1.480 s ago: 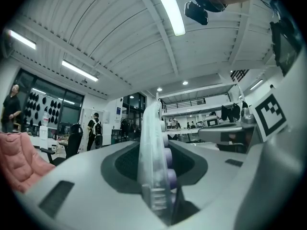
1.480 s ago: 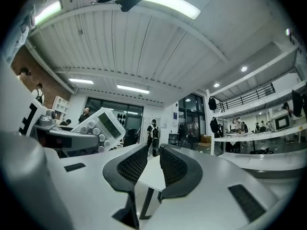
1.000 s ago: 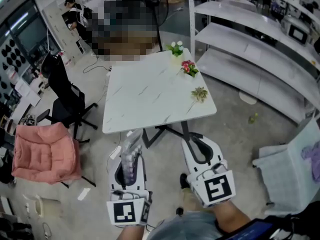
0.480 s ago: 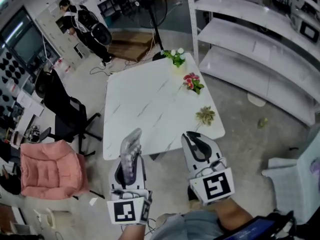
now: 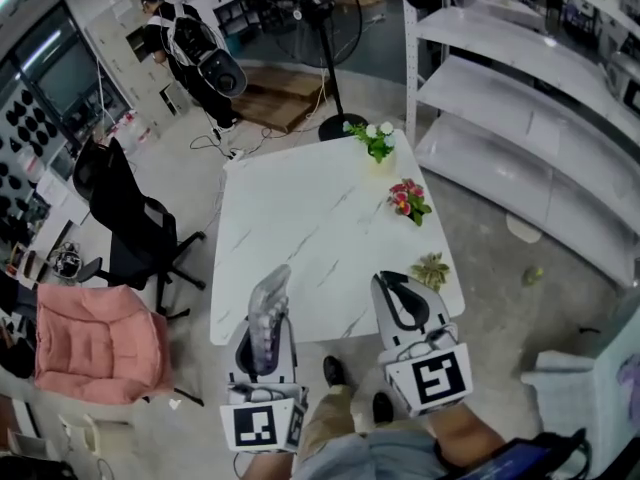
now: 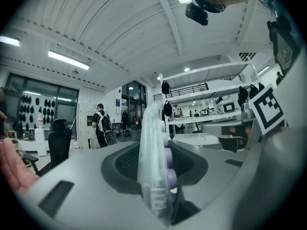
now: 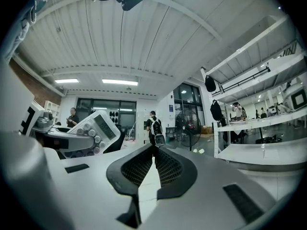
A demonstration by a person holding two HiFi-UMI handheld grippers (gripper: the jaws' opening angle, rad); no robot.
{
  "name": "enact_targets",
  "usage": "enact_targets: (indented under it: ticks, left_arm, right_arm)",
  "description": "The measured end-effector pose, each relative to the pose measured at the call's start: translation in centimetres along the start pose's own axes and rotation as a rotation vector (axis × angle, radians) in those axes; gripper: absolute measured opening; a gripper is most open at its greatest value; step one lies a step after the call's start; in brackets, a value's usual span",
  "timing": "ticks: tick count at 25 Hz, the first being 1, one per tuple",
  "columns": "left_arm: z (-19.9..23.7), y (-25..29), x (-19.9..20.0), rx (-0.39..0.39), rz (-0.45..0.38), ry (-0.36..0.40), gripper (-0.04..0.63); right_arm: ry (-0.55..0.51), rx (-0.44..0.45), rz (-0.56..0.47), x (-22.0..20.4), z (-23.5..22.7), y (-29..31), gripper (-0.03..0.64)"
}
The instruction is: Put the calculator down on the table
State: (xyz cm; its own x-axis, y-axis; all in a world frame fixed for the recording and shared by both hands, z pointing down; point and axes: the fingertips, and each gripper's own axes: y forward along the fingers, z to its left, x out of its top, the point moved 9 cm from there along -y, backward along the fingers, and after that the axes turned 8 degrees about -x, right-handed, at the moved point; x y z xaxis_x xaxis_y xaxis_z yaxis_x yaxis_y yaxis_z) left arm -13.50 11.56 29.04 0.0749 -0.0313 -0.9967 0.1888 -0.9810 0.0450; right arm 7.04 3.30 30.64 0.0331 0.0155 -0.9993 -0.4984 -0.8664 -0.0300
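Observation:
A pale calculator (image 5: 268, 306) with lilac keys stands on edge between the jaws of my left gripper (image 5: 264, 330), which is shut on it; in the left gripper view the calculator (image 6: 153, 162) fills the gap of the gripper (image 6: 154, 150). It also shows from the side as a calculator (image 7: 96, 128) in the right gripper view. My right gripper (image 5: 396, 293) is shut with nothing in it, its pads meeting at the tip (image 7: 154, 150). Both grippers point level over the near edge of the white marble table (image 5: 310, 208).
Three small flower pots (image 5: 376, 138), (image 5: 407, 198), (image 5: 432, 268) line the table's right side. A black office chair (image 5: 125, 218) and a pink cushioned chair (image 5: 95, 343) stand to the left, white shelves (image 5: 530, 118) to the right, a fan stand (image 5: 335, 58) and a person (image 5: 185, 48) beyond.
Both grippers have advanced toward the table and now reach over its near edge. The calculator stays held in the left gripper; the right stays shut.

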Motion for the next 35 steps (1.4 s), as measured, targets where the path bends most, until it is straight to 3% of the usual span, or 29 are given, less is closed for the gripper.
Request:
enact_targets:
  ticks: [3,8,13,20,29,35]
  left_arm:
    - [1.8,2.2,-1.0,0.011,0.026,-0.019,0.141]
    - [5.5,6.9,-2.8,-0.039,0.039,-0.049,0.141]
    - [9.6,11.9,-3.7,-0.107,0.056,-0.076,0.141]
    - [13.7,17.2,-2.3,-0.229,0.015,-0.057,0.141]
    - [15.0,22.2,-0.3,-0.272,-0.017,-0.034,0.141]
    - [13.8,25.4,-1.2,-0.276,0.026,-0.023,0.141]
  right_arm:
    - [-0.008,-0.005,0.020,-0.9,-0.1,2.4,0.034]
    - [-0.020,-0.039,0.044,-2.0,0.1,7.7,0.032]
    - [-0.042,-0.083,0.052,-1.6,0.5,13.8,0.031]
    - [-0.104,-0.150,0.006,1.1,1.8,19.2,0.031]
    - [-0.120,-0.211,-0.026,2.8,-0.1,20.8,0.029]
    - [-0.087,-0.207,0.017,1.0,-2.5,22.1,0.029]
